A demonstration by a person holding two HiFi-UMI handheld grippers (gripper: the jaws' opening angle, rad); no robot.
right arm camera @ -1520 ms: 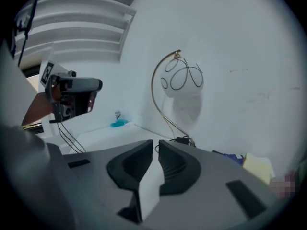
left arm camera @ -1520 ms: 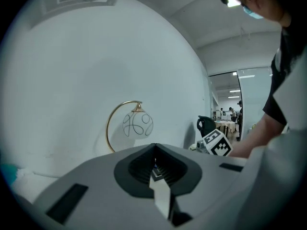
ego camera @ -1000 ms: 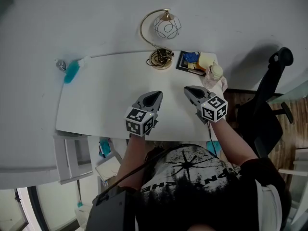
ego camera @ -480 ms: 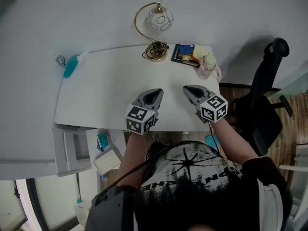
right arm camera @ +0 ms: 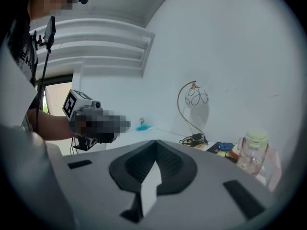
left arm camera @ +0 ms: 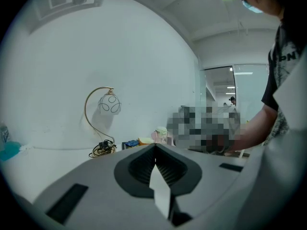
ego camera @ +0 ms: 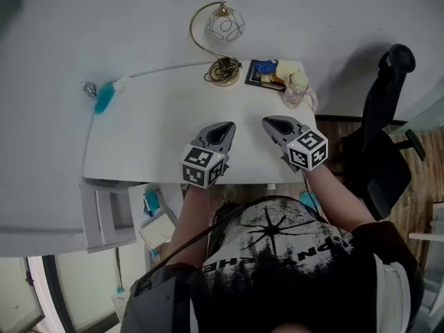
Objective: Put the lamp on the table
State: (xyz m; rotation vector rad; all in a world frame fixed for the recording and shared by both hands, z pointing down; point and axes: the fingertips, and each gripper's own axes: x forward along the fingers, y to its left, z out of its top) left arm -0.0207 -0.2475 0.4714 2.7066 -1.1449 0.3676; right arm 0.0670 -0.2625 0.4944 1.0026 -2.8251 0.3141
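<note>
In the head view, the left tongs point(ego camera: 223, 127) and right tongs point(ego camera: 270, 122) are hovering side by side over the white counter point(ego camera: 146, 134), while the lamp point(ego camera: 223, 71) is standing at its far edge. In the left gripper view, the jaws are pressing together, gripping nothing. In the right gripper view, the jaws are likewise meeting, empty.

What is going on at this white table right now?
A person holds two grippers over the near part of the white table. The left gripper and right gripper are both shut and empty. The lamp stands at the table's far edge, cord coiled at its base, untouched by either gripper.
</note>
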